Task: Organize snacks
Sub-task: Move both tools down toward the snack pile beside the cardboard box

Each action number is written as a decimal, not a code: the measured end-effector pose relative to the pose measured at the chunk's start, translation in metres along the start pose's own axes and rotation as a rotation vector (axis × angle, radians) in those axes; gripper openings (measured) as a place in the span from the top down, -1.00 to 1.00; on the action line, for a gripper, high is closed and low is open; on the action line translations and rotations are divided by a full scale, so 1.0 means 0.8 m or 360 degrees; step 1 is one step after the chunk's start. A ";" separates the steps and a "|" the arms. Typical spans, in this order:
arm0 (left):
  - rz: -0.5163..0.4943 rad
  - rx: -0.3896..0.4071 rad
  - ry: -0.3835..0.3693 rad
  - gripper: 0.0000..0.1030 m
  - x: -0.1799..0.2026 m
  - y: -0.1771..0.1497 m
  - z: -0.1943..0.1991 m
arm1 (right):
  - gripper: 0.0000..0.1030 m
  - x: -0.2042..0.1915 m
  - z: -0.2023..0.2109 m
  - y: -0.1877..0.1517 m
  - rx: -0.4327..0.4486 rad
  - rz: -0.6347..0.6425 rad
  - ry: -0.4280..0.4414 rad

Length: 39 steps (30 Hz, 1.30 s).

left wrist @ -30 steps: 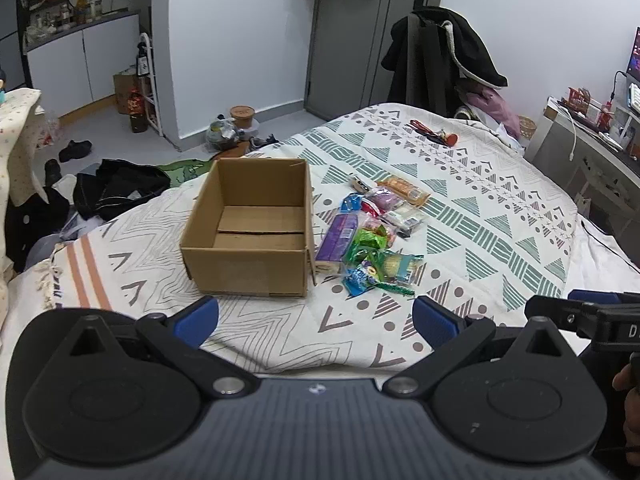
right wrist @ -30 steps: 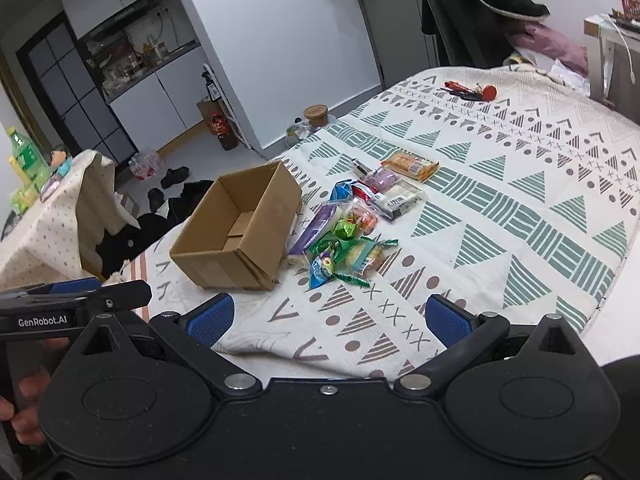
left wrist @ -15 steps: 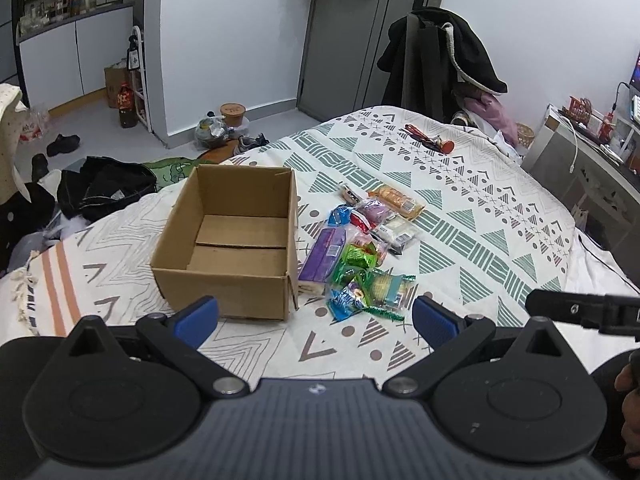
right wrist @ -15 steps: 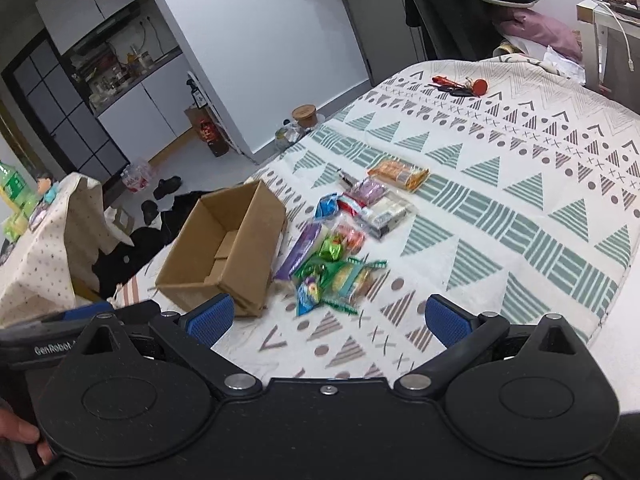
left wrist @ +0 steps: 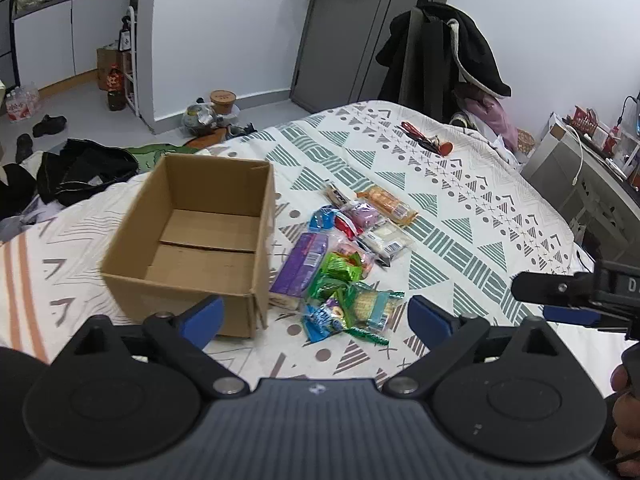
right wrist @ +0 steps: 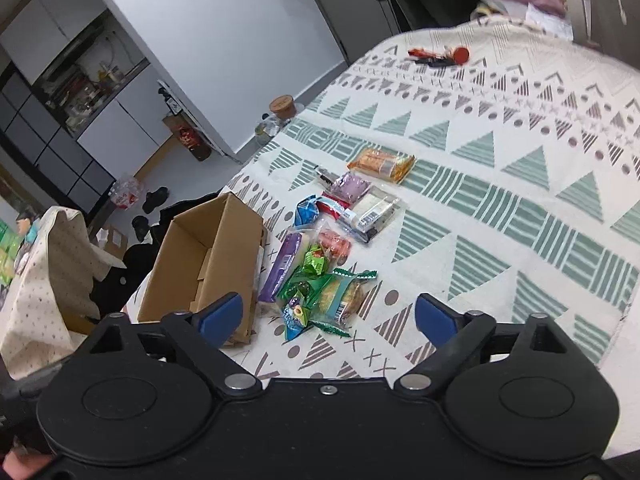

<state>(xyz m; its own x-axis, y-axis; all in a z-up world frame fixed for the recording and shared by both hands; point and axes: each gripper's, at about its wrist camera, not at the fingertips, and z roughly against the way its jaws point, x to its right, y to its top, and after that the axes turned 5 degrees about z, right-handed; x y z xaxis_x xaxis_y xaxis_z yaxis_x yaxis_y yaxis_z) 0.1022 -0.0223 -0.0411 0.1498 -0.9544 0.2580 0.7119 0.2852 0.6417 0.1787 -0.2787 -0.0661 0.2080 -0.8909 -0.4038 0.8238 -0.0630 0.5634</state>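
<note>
Nothing is packed yet: the cardboard box [left wrist: 200, 236] on the bed [left wrist: 460, 200] sits empty, the snacks [left wrist: 344, 264] piled just beside it. The left tool [left wrist: 316, 314] and right tool [right wrist: 328, 314] have just been closing slightly yet stand spread, holding nothing.

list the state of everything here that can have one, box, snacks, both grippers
cardboard box: open at the top, upright on the bed, nothing inside
snack packets: all sealed, lying in a loose pile on the bedspread to the right of the box, none in the box
purple packet: lying flat, right against the box wall
left gripper: open, holding nothing, jaws just been closing a little
right gripper: open, holding nothing, jaws just been closing a little
</note>
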 end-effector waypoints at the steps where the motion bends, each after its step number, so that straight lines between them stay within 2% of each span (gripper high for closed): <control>1: 0.0002 -0.0009 -0.0004 -0.83 0.002 0.001 -0.006 | -0.68 0.003 -0.006 0.001 -0.0015 -0.0023 0.0011; 4: 0.0002 -0.0039 -0.0019 -0.72 0.008 0.000 -0.026 | -0.50 0.009 -0.023 0.004 -0.0057 -0.0077 0.0026; 11: 0.0032 -0.0136 -0.0009 -0.40 0.014 -0.003 -0.072 | -0.23 0.029 -0.063 0.007 -0.0149 -0.0211 0.0051; 18: 0.0049 -0.0235 0.0007 -0.38 0.019 -0.010 -0.122 | -0.22 0.044 -0.104 0.005 -0.0250 -0.0293 0.0092; 22: 0.0102 -0.0264 0.0015 -0.33 0.016 -0.015 -0.148 | -0.22 0.055 -0.118 0.007 -0.0272 -0.0319 0.0074; 32: 0.0100 -0.0401 0.0108 -0.33 0.019 -0.027 -0.208 | -0.22 0.090 -0.156 0.009 -0.0363 -0.0438 0.0044; 35: 0.0110 -0.0409 0.0144 -0.33 0.016 -0.031 -0.219 | -0.22 0.096 -0.167 0.008 -0.0400 -0.0468 0.0063; 39: 0.0138 -0.0392 0.0126 -0.34 0.013 -0.032 -0.227 | -0.21 0.102 -0.179 0.007 -0.0446 -0.0498 0.0098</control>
<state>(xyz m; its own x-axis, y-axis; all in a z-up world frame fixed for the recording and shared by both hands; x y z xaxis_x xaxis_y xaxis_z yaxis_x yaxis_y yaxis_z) 0.2099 -0.0556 -0.1859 0.2638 -0.9340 0.2409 0.8381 0.3456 0.4221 0.2760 -0.2873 -0.1994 -0.0510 -0.8193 -0.5711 0.9619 -0.1941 0.1926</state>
